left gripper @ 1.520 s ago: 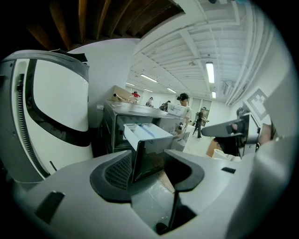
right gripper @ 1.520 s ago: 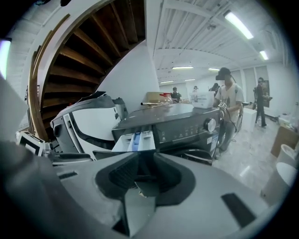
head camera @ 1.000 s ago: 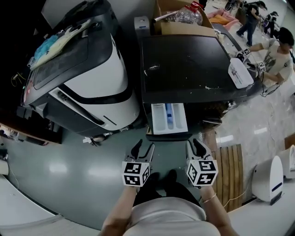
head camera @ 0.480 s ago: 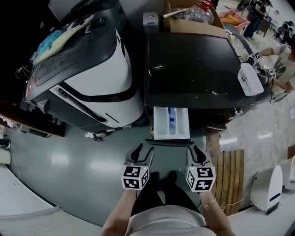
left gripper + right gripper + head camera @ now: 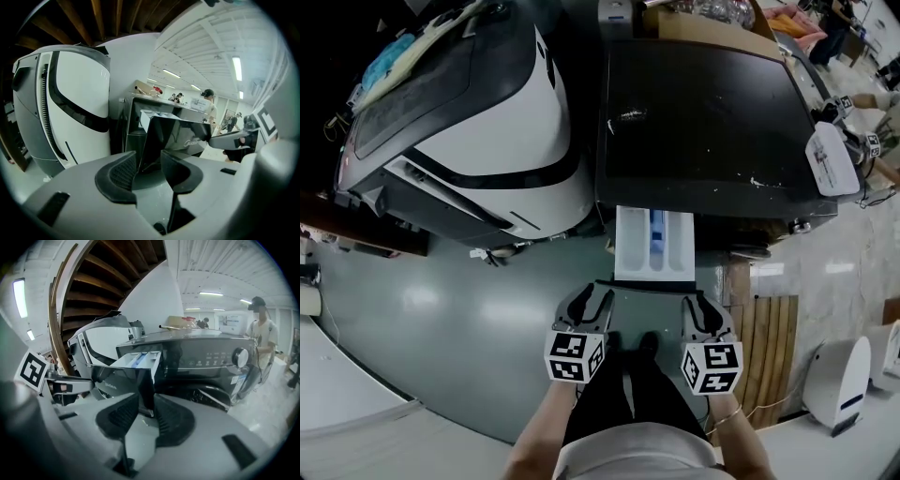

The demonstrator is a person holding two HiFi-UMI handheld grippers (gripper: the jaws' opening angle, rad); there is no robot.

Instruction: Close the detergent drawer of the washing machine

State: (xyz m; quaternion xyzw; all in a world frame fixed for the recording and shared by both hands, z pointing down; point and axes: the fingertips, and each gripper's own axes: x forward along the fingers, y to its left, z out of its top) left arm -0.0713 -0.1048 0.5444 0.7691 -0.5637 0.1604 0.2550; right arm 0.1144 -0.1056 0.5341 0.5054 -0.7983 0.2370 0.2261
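**Both grippers get close to the open drawer**

Head view: The detergent drawer [image 5: 653,246] still sticks out of the front of the dark washing machine [image 5: 703,122]. It is now nearer to the two grippers than it was a moment ago, so the push can start soon. The left hand-held gripper [image 5: 588,302] and the right hand-held gripper [image 5: 701,305] sit side by side just in front of the drawer, over the floor [image 5: 459,328]. They do not look like they touch it.

Left gripper view: The jaws have just been closing a little, but a gap is still there. Nothing is squeezed in it. The drawer's dark front shows past the jaws.

Right gripper view: These jaws are apart too and hold nothing. The gripper points forward and a bit down at the pulled-out drawer.
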